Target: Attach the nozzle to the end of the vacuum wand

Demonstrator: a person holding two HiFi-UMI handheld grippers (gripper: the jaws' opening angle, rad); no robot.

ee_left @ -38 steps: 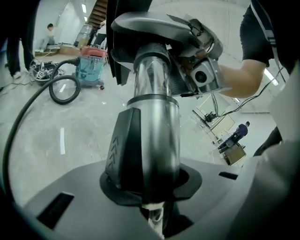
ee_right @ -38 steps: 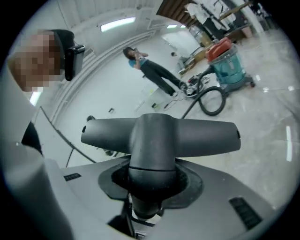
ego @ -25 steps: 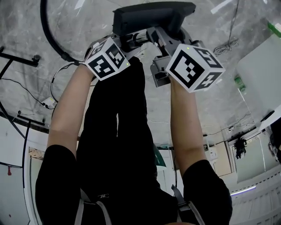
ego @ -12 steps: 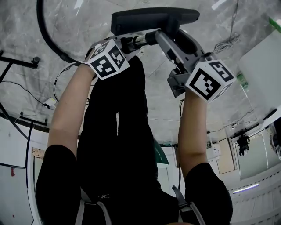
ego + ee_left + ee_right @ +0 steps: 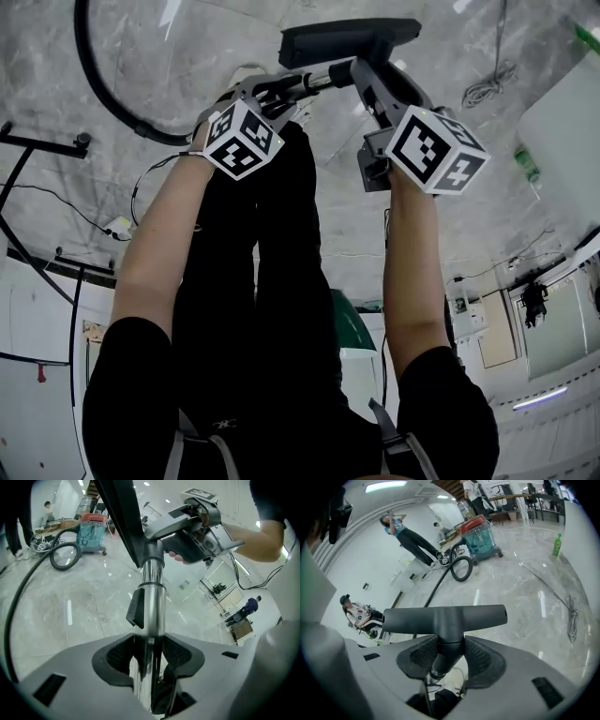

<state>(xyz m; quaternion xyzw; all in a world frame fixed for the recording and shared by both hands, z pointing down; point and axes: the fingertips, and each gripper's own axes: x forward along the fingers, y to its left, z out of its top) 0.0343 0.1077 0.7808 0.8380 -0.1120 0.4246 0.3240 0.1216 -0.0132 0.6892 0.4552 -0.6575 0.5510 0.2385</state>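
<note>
The black T-shaped nozzle point(image 5: 347, 39) lies on the marble floor ahead, with the chrome wand point(image 5: 309, 82) running back from its neck. In the left gripper view the wand point(image 5: 152, 602), which carries a black clip point(image 5: 137, 609), passes between the pads of my left gripper point(image 5: 149, 644). Those jaws are opening and sit close around the tube. My right gripper point(image 5: 451, 653) straddles the neck of the nozzle point(image 5: 445, 618). Its jaws are closing, with the pads right beside the neck. The wand's end sits in the nozzle's collar point(image 5: 152, 557).
A teal and red vacuum cleaner point(image 5: 480, 536) stands far off, and its black hose point(image 5: 112, 94) curves across the floor at the left. A loose cable point(image 5: 572, 616) and a green bottle point(image 5: 556, 544) lie at the right. The person's legs point(image 5: 272, 281) are just behind the wand.
The right gripper left the wand joint, swung out to the right and now reaches in at the nozzle's neck. The left gripper slid a little down along the wand.
</note>
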